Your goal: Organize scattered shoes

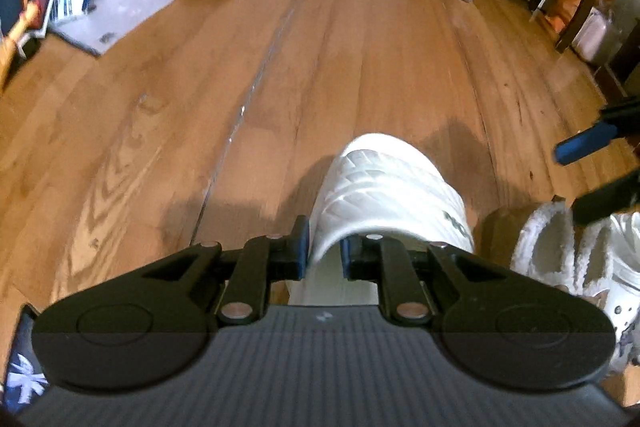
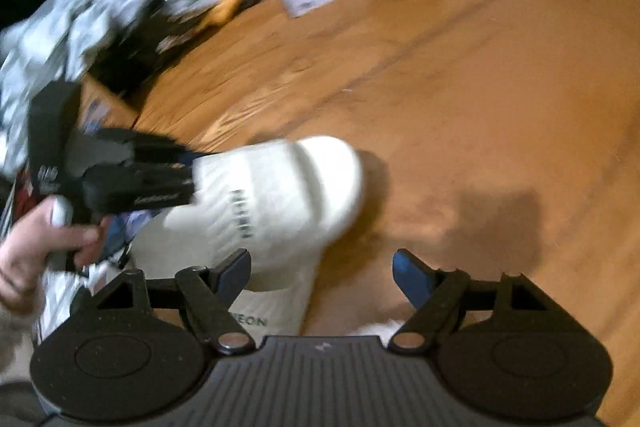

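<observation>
One "EON"-marked white slide (image 2: 276, 203)

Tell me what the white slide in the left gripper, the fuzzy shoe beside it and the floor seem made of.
White slide: likely moulded foam or rubber, matte, with ribbed chevrons pressed into the strap. Fuzzy shoe: a clog, apparently with fleece-like lining, nubbly and white. Floor: wood planks, glossy, showing grain and reflections. The left gripper pinches the strap.
</observation>
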`<state>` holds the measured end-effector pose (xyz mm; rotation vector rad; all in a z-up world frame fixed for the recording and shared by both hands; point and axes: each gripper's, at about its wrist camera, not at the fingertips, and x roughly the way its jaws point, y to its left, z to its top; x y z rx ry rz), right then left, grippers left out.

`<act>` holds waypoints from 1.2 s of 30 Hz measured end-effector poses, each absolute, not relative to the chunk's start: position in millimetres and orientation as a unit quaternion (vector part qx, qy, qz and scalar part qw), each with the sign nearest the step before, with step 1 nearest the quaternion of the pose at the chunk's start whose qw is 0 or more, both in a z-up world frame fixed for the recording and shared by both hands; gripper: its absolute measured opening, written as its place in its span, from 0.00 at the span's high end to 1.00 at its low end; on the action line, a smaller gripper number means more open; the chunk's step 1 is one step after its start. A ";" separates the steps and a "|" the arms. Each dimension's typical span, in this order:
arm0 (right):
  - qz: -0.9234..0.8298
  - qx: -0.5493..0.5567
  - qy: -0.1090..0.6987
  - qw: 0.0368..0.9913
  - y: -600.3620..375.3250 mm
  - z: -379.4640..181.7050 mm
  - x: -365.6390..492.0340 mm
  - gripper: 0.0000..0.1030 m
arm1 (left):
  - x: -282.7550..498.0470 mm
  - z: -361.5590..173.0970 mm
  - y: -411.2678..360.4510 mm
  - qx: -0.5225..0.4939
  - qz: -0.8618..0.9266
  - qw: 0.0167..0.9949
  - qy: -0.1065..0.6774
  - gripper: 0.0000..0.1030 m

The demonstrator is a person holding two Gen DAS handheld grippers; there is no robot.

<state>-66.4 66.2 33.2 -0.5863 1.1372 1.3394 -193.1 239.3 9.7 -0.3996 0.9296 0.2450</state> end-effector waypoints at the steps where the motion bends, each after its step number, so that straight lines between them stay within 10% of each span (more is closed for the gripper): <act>1: 0.590 -0.260 0.480 0.594 71.1 30.1 -70.9 0.23 | -193.7 7.5 242.8 -0.191 0.111 0.866 0.448 0.85; 28: 0.595 -0.334 0.602 0.414 201.1 -51.4 -82.4 0.13 | -201.8 -3.3 266.6 -0.164 0.078 0.836 0.517 0.60; 36: 0.512 -0.169 0.700 0.468 186.0 -51.6 -49.6 0.65 | -209.1 1.4 285.1 -0.175 0.106 0.833 0.513 0.49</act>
